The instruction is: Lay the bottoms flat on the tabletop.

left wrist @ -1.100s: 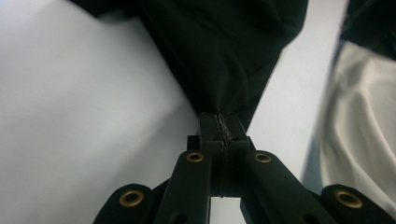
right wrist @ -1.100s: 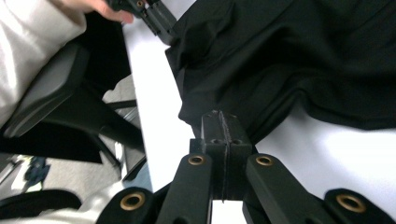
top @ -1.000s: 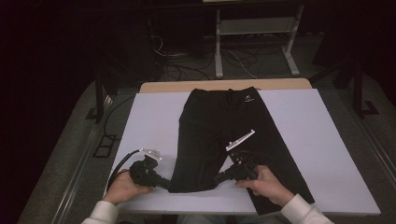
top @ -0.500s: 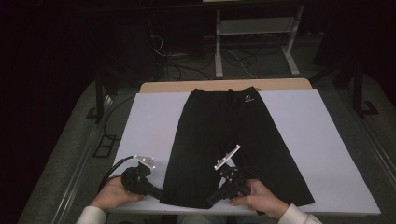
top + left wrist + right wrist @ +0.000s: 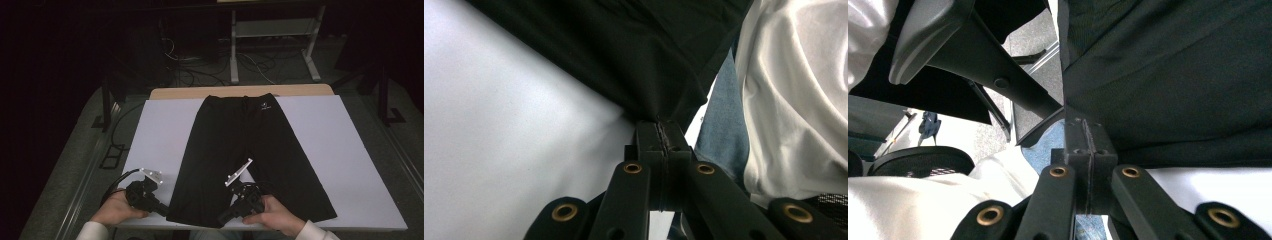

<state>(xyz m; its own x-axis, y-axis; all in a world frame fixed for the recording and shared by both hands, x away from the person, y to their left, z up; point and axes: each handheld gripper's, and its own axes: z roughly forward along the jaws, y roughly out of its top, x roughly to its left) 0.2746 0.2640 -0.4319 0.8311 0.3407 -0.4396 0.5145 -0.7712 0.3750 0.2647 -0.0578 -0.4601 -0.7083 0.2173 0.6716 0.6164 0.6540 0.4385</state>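
Observation:
A pair of black shorts [image 5: 240, 135] lies flat on the white table [image 5: 340, 160], waistband at the far side and legs toward me. My left gripper [image 5: 164, 210] is shut on the outer hem corner of the left-hand leg at the near table edge. Its jaws pinch black fabric [image 5: 659, 85] in the left gripper view. My right gripper [image 5: 223, 218] is shut on the same leg's inner hem corner, and a fabric corner [image 5: 1148, 90] sits between its jaws in the right gripper view. The other leg lies spread to the right.
A wooden strip [image 5: 240, 91] borders the table's far edge. Behind it stand a white metal frame [image 5: 272, 30] and floor cables [image 5: 200, 70]. The person's white shirt [image 5: 794, 100] and jeans [image 5: 719, 135] are close to the near edge, as is a chair [image 5: 963, 45].
Both grippers have moved toward the near edge while holding the left-hand leg's hem. That leg is drawn out straighter and longer, and the right hand no longer covers the other leg.

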